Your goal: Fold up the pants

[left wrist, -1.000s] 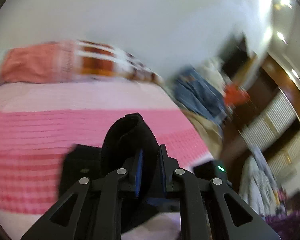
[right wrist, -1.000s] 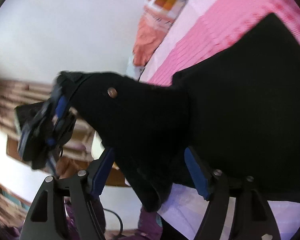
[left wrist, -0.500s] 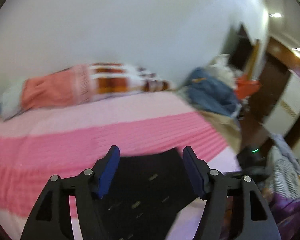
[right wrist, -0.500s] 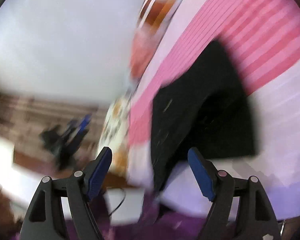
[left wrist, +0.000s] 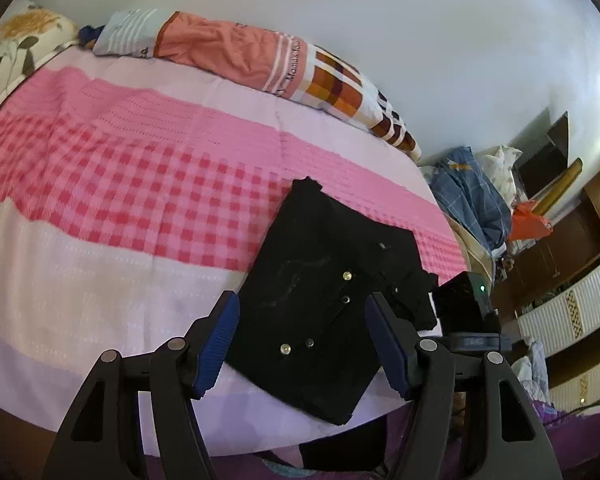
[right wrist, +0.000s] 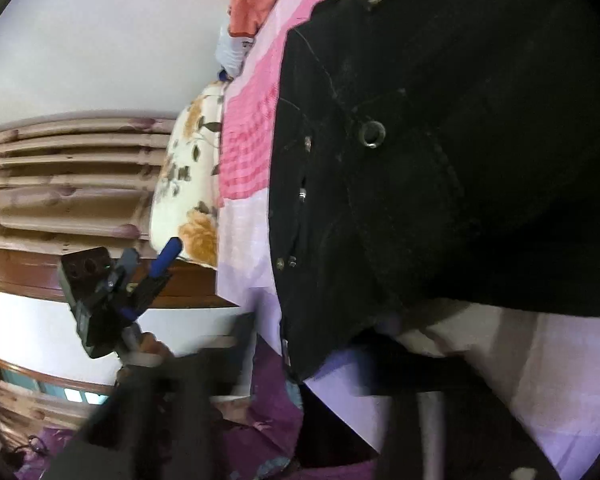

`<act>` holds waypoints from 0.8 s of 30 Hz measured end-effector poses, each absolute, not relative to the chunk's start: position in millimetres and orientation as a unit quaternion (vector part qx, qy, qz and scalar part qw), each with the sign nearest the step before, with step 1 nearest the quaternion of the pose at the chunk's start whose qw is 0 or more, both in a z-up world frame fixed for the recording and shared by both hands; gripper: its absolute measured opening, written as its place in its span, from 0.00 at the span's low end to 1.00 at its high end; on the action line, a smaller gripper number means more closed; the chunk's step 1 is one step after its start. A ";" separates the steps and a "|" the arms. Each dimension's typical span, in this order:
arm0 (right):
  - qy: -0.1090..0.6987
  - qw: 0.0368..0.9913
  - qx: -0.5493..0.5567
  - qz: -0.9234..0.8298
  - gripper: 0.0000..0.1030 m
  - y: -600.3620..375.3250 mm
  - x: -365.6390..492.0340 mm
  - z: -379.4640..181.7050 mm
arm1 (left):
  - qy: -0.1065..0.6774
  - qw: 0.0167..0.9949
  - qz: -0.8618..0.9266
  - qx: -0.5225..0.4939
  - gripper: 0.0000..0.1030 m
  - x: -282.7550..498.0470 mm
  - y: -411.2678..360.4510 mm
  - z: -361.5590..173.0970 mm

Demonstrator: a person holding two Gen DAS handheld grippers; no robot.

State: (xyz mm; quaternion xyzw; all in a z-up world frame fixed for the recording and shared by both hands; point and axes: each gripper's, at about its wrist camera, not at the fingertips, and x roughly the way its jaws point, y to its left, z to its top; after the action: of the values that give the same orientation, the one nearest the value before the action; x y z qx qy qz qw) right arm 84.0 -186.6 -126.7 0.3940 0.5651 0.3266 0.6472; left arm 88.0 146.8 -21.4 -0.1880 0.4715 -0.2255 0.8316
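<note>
On pink checked bedspread (left wrist: 112,184): folded black pants (left wrist: 324,292); pale wall (left wrist: 420,40) behind.

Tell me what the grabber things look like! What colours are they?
The left gripper has black arms with triangle holes, round silver pins and ribbed blue pads on its fingers. The right wrist view also shows its boxy black body with a tiny green light. The right gripper is a dark blur; its colours and details cannot be told.
</note>
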 end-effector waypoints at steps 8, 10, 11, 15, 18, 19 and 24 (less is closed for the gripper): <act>0.416 0.756 0.403 0.306 0.08 -253.5 79.3 -32.5 | 0.484 0.818 -0.243 -0.193 0.64 95.2 129.5 -19.9; 0.392 0.781 0.381 0.302 0.08 -271.4 82.7 -9.6 | 0.486 0.815 -0.249 -0.195 0.64 98.7 122.0 -18.0; 0.386 0.795 0.363 0.295 0.08 -278.4 85.0 -0.8 | 0.489 0.811 -0.255 -0.196 0.64 101.6 115.4 -17.0; 0.407 0.822 0.315 0.242 0.08 -323.3 108.6 -15.2 | 0.498 0.800 -0.272 -0.194 0.66 112.1 88.6 -20.3; 0.443 0.797 0.350 0.213 0.10 -349.2 125.2 -65.8 | 0.514 0.785 -0.287 -0.193 0.67 118.0 64.5 -28.5; 0.454 0.791 0.361 0.195 0.11 -357.7 126.3 -78.1 | 0.524 0.777 -0.293 -0.189 0.67 119.4 53.0 -32.4; 0.414 0.792 0.428 0.132 0.18 -413.1 105.1 -97.1 | 0.548 0.761 -0.312 -0.154 0.67 120.8 17.9 -40.2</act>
State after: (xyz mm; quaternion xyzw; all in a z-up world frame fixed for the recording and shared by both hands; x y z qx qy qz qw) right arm 105.1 -413.1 -97.1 0.4281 0.4140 0.1325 0.7923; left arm 120.8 17.9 -40.2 -0.1537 0.5476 -0.3116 0.7612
